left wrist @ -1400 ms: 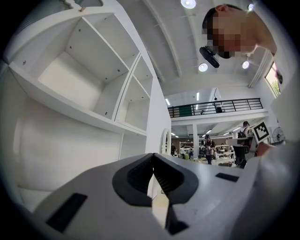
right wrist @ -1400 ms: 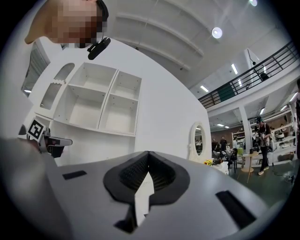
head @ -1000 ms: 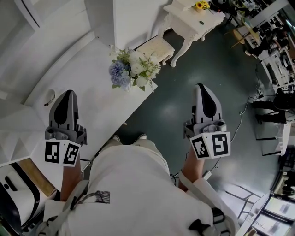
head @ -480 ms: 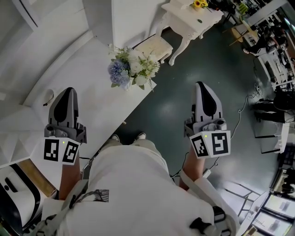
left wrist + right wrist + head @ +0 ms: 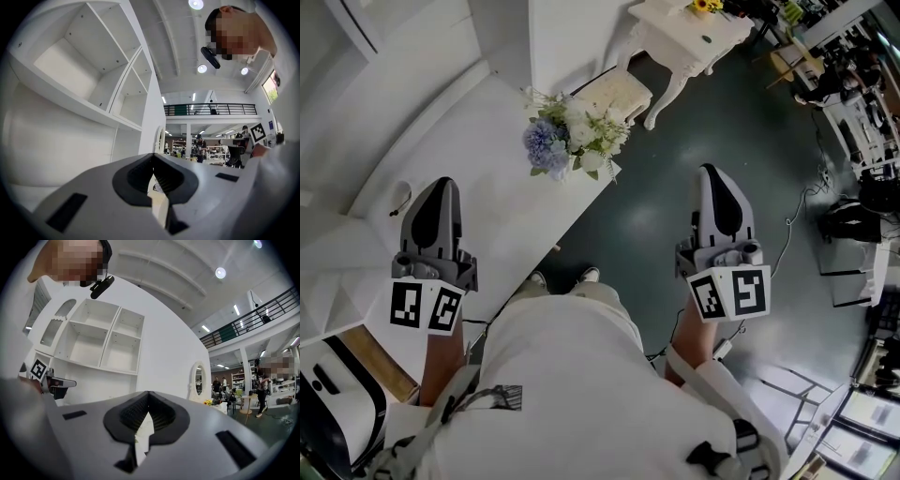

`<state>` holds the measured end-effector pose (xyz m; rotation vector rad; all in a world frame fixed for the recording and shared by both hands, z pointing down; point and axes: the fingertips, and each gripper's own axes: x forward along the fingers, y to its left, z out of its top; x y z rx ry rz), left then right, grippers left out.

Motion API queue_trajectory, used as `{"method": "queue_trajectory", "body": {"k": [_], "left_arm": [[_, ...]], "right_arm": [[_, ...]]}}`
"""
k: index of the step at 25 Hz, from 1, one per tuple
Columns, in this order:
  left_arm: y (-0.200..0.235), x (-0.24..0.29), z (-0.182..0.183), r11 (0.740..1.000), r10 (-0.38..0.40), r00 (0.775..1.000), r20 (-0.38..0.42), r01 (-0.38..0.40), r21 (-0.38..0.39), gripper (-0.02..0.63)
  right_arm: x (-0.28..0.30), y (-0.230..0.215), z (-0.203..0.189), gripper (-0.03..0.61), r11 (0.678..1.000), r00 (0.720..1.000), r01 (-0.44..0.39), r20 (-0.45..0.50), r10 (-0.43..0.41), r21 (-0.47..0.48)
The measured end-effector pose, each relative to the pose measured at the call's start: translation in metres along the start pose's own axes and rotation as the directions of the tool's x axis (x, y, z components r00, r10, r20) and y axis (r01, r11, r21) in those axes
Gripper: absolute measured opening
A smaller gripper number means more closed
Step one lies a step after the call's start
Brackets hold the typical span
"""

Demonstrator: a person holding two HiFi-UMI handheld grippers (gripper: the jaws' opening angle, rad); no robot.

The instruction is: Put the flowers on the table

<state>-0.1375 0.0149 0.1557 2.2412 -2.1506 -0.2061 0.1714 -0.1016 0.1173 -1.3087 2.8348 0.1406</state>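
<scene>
Hardly anything has moved since the earlier frame: both grippers hang where they were, and only the head view has drifted a little, so the flowers [image 5: 572,141] sit a touch lower in it. They lie on the white tabletop [image 5: 469,131], close to its corner, at about 12 o'clock from the person, 1 o'clock from the left gripper [image 5: 441,186] and 10 o'clock from the right gripper [image 5: 710,174].

Neither gripper is near them. The left one hangs over the tabletop and the right one over the dark floor [image 5: 647,225], both held level and pointing forward. Each gripper's own view shows its jaws brought together with nothing between them.

With the bunch already resting on the tabletop and free of any grip, the task looks done. The closed, empty grippers, drawn back to either side of the body, read as a resting pose, not a reach. The bunch lies so near the corner that a knock could tip it off, which may be why both grippers stay well apart from it.

At 1 o'clock, farther off, a small white side table [image 5: 689,42] carries a yellow bloom [image 5: 707,8], which plays no part here
</scene>
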Motion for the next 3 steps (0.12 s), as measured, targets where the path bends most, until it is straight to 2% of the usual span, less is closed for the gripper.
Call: {"method": "queue_trajectory", "body": {"k": [3], "left_arm": [[0.0000, 0.0014, -0.0029, 1.000, -0.008, 1.000, -0.003, 0.008, -0.005, 0.012]], "right_arm": [[-0.0013, 0.0010, -0.0031, 0.009, 1.000, 1.000, 0.006, -0.005, -0.006, 0.003]]}}
